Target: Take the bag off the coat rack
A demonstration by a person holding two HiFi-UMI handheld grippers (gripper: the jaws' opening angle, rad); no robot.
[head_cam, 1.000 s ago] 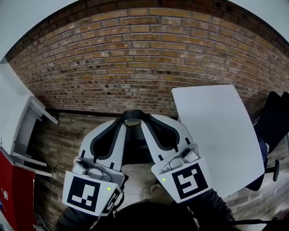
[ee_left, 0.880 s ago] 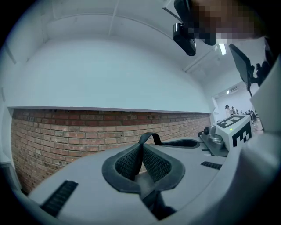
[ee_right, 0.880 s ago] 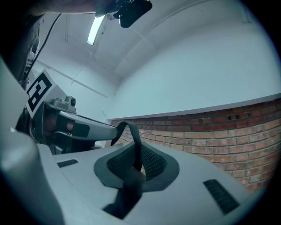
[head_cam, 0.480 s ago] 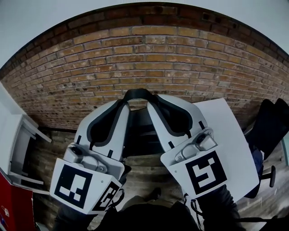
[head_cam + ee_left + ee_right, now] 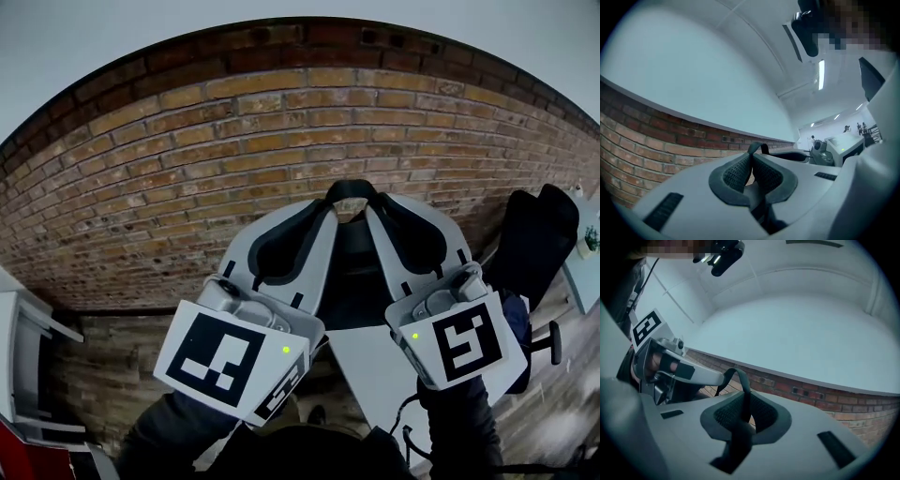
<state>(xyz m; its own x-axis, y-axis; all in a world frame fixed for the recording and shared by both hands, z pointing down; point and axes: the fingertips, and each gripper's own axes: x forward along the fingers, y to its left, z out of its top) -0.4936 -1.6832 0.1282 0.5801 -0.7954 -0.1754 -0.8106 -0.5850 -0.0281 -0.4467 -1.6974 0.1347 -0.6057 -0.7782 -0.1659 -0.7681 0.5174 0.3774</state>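
A black bag strap (image 5: 352,191) arches between the tips of both grippers, held up in front of the brick wall. My left gripper (image 5: 330,204) is shut on one side of the strap (image 5: 754,148), which sticks out above its pads. My right gripper (image 5: 372,204) is shut on the other side, and the strap (image 5: 739,380) runs down between its ribbed pads. A dark shape (image 5: 353,272), apparently the bag's body, hangs below between the two grippers. No coat rack is in any view.
A brick wall (image 5: 187,169) fills the space ahead, with a pale wall above it. A black chair (image 5: 536,246) stands at the right, a white table (image 5: 370,370) below the grippers, and a white cabinet (image 5: 23,361) at the far left.
Both grippers have risen with the strap and drifted right in the head view. The view has tilted up and turned, so the white table has slid down under the grippers.
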